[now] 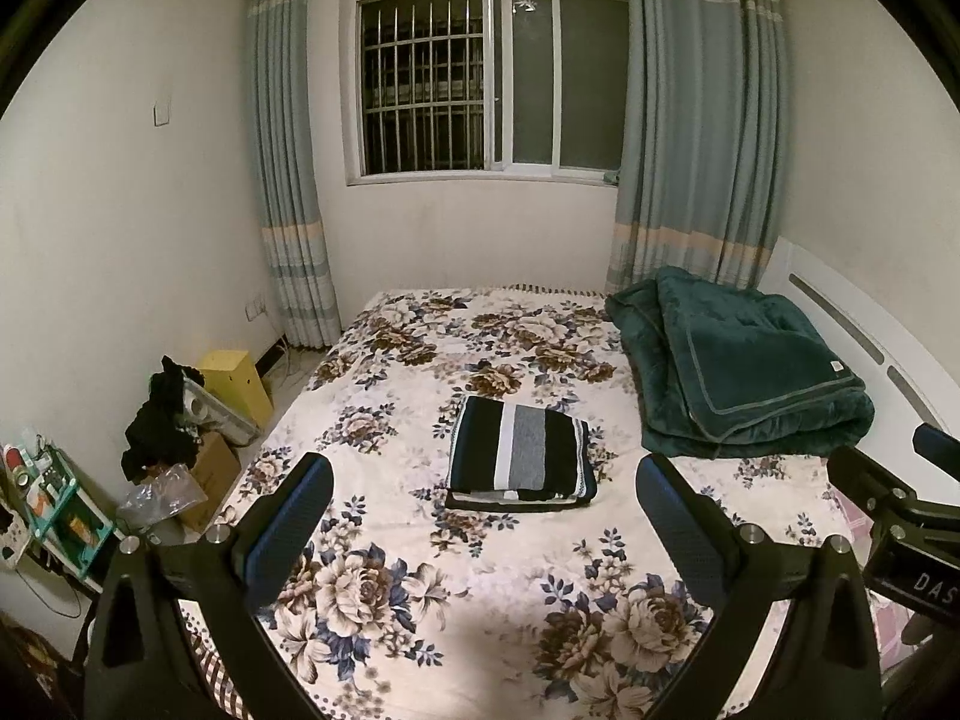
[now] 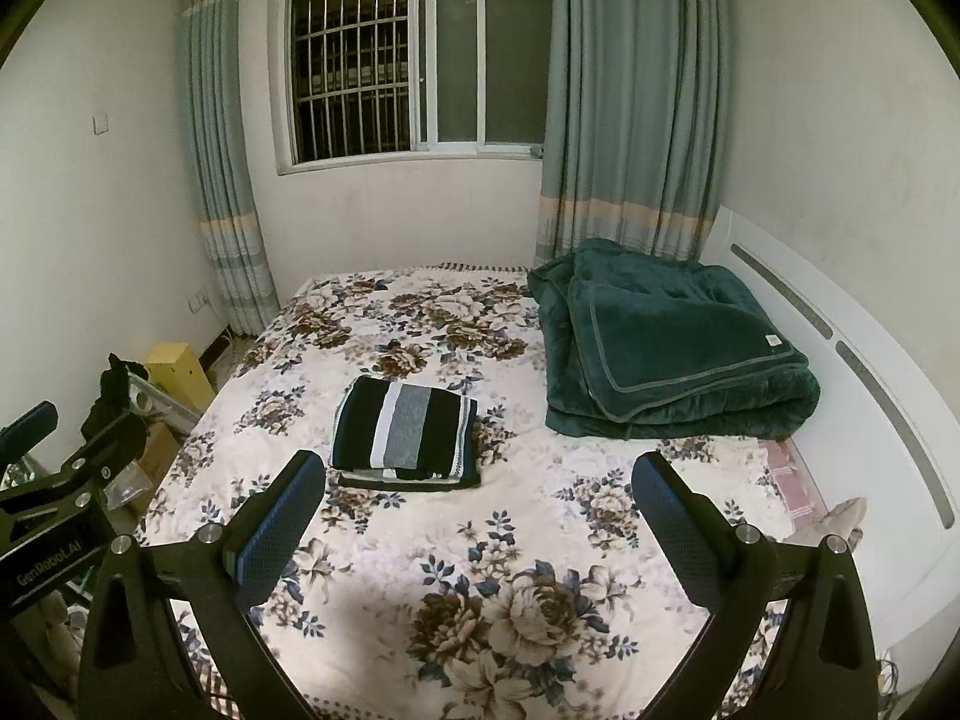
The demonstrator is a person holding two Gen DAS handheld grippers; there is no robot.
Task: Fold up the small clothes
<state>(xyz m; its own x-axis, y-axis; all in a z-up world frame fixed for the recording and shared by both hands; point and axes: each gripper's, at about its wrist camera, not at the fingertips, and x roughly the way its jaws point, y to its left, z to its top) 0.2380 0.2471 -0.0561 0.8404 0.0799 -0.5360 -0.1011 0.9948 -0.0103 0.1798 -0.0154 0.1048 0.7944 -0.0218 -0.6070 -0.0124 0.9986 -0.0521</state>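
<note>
A folded garment with black, white and grey stripes [image 1: 521, 451] lies flat in the middle of the floral bed cover [image 1: 420, 540]; it also shows in the right wrist view [image 2: 408, 432]. My left gripper [image 1: 485, 480] is open and empty, held above the near part of the bed, short of the garment. My right gripper [image 2: 479, 477] is open and empty too, beside the left one and to the garment's right. Part of the right gripper's body [image 1: 900, 516] shows at the right edge of the left wrist view.
A folded dark green blanket [image 1: 738, 366] lies at the bed's far right by the white headboard [image 2: 840, 360]. Boxes, a yellow bin [image 1: 237, 384], dark clothes and a cluttered shelf stand on the floor left of the bed. Window and curtains behind.
</note>
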